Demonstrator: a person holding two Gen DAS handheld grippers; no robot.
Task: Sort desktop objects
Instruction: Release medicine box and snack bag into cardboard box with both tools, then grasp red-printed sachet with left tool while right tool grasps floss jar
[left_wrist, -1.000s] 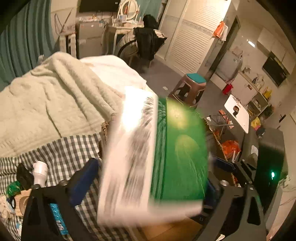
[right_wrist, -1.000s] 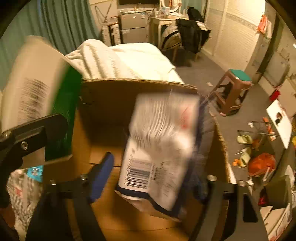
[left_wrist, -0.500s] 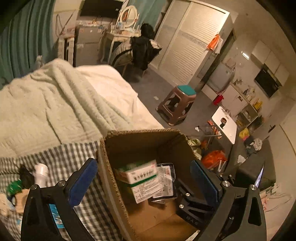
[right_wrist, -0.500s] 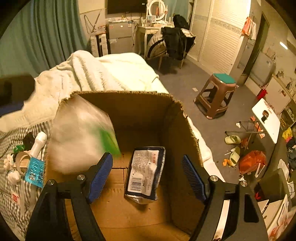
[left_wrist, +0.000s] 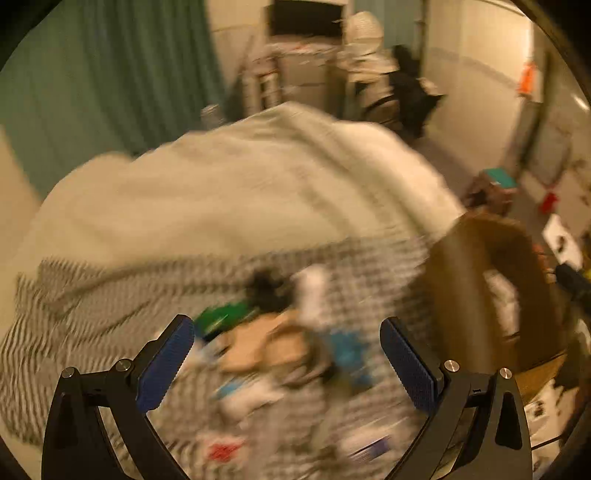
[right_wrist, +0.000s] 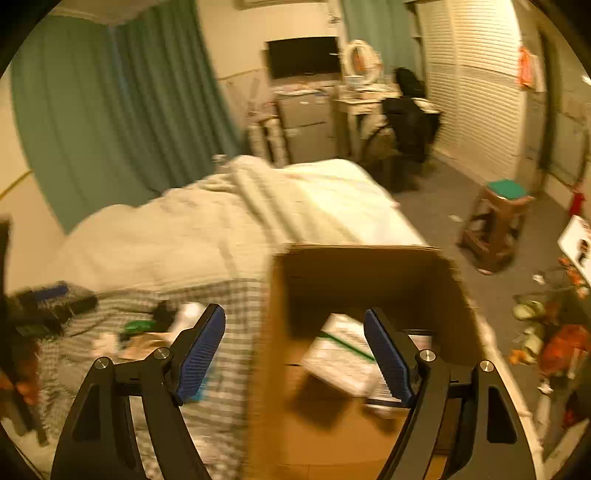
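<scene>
A brown cardboard box (right_wrist: 369, 273) stands on the checked cloth (right_wrist: 236, 295) and holds a white-and-green box (right_wrist: 343, 350) and a packet beside it. My right gripper (right_wrist: 293, 350) is open and empty above the box's left wall. My left gripper (left_wrist: 286, 362) is open and empty above a blurred pile of small items (left_wrist: 273, 332) on the checked cloth (left_wrist: 369, 266). The cardboard box (left_wrist: 491, 280) shows at the right of the left wrist view. The pile also shows left of the box in the right wrist view (right_wrist: 147, 328).
A cream blanket (right_wrist: 221, 229) covers the bed behind the cloth. A brown stool with a green top (right_wrist: 498, 214) stands on the floor at the right. Clutter (right_wrist: 546, 332) lies on the floor by the box. The left gripper (right_wrist: 48, 299) shows at the far left.
Both grippers have let go of their loads, which now lie in the cardboard box. My left gripper has swung left over the pile. My right gripper has shifted left and up.
</scene>
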